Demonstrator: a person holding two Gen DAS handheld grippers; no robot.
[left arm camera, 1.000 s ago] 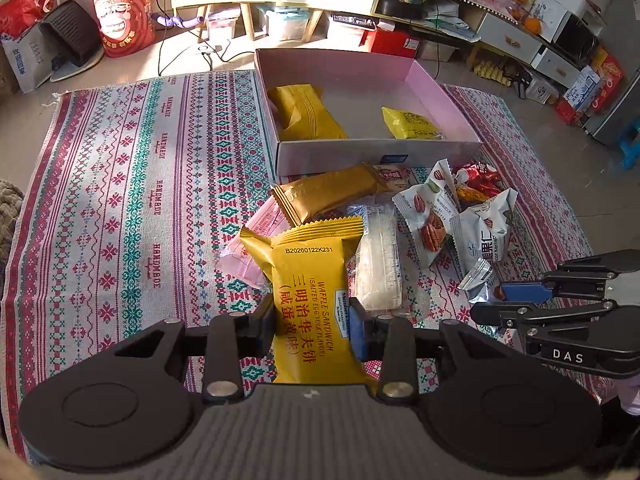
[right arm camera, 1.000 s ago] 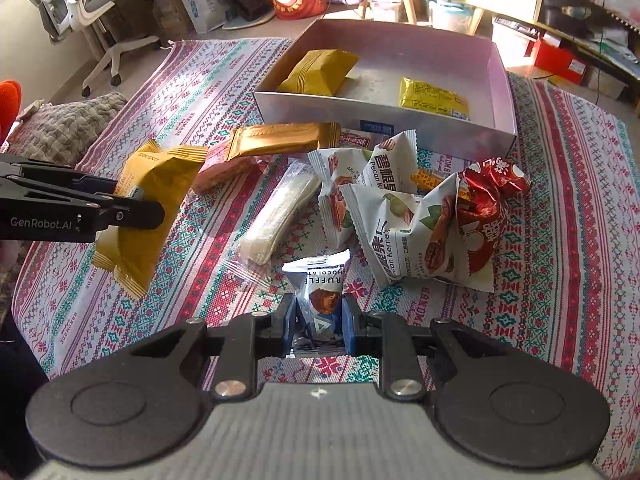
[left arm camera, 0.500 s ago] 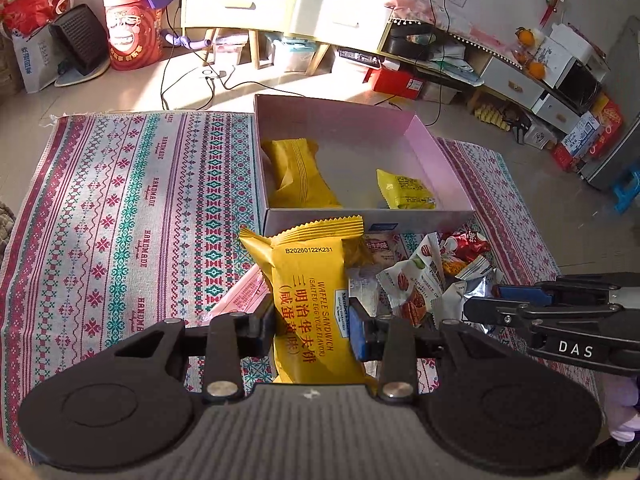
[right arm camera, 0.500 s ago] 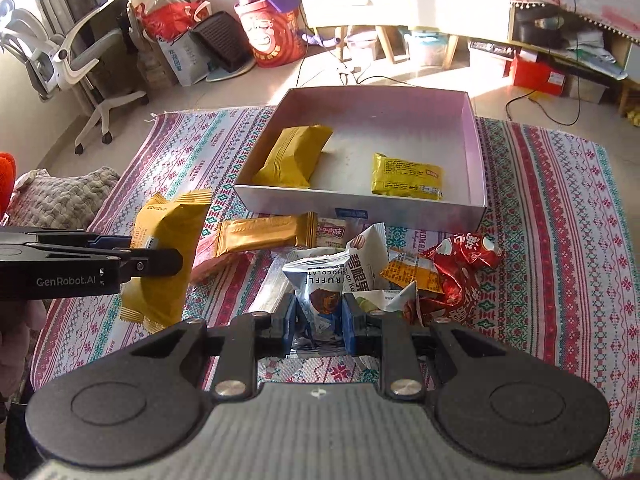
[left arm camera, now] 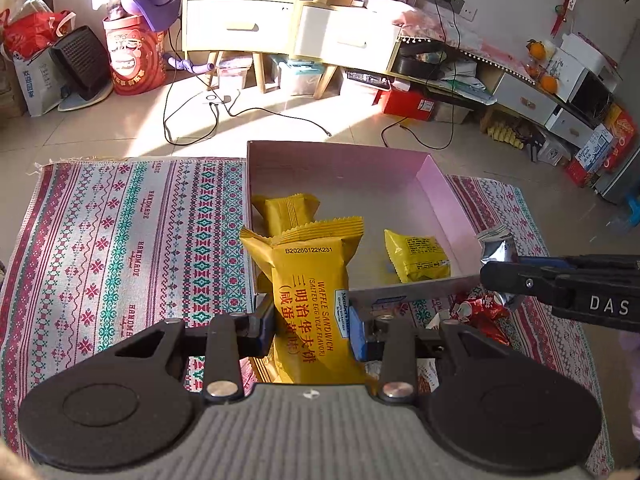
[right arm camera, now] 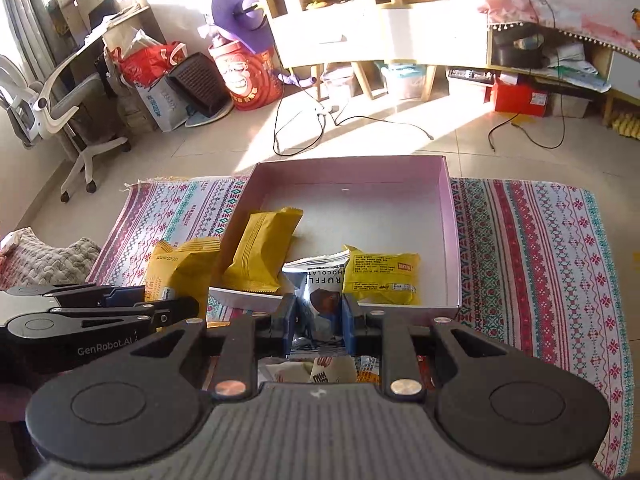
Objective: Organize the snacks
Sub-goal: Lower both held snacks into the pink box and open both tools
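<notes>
Now, both grippers are loaded at the near side of the pink box (left arm camera: 440, 184). The left gripper (left arm camera: 312, 330) has its jaws partly closed, clamped on the flanks of a yellow waffle sandwich pack (left arm camera: 310, 280), which stands upright between them, its crimped top edge in front of the box's near-left corner. The right gripper (right arm camera: 319, 320) has its jaws drawn in narrow, pinching a silver chocolate truffle packet (right arm camera: 322, 292), held up in front of the box's near wall (right arm camera: 416, 312).

Inside the box, a yellow wrapped bar (right arm camera: 264, 248) lies along the left wall, angled toward the near-left corner. A flat yellow packet (right arm camera: 382, 274) rests near the front wall, right of centre. The back half of the box floor is bare.

From the left wrist view, the right gripper's black fingers (left arm camera: 532, 280) reach in beside the box's near-right corner, the silver packet's crumpled top (left arm camera: 498, 244) poking above them. Just outside the near wall, a red wrapped snack (left arm camera: 480, 312) lies on the patterned woven cloth (left arm camera: 120, 240) that carries the box. More loose packets (right arm camera: 320, 372) show beneath the right gripper, on the near side of the box, partly hidden by the gripper body.
</notes>
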